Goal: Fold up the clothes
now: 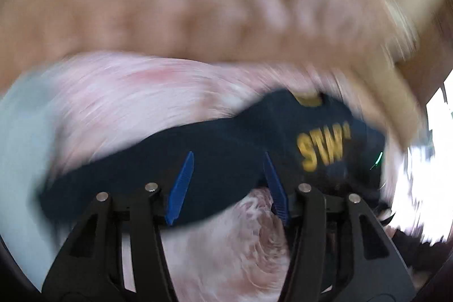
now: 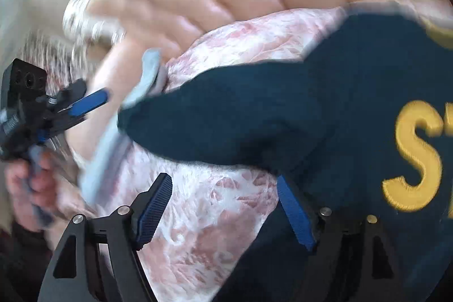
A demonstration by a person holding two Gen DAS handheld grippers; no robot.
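While dark navy fabric garment with yellow embroidered lettering (image 1: 226, 160) lies unfolded, sleeve out, on pink-and-white floral bedspread (image 2: 215, 217), folding looks barely begun. Left gripper (image 1: 229, 183) jaws apart over navy cloth, nothing pinched. Right gripper (image 2: 223, 208) spread wide, empty, at garment's edge. Light blue cloth (image 2: 113, 143) nearby.

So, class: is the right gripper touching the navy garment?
Cannot tell. In the right wrist view the open right gripper has one finger overlapping the navy garment, but blur hides any contact or gap.
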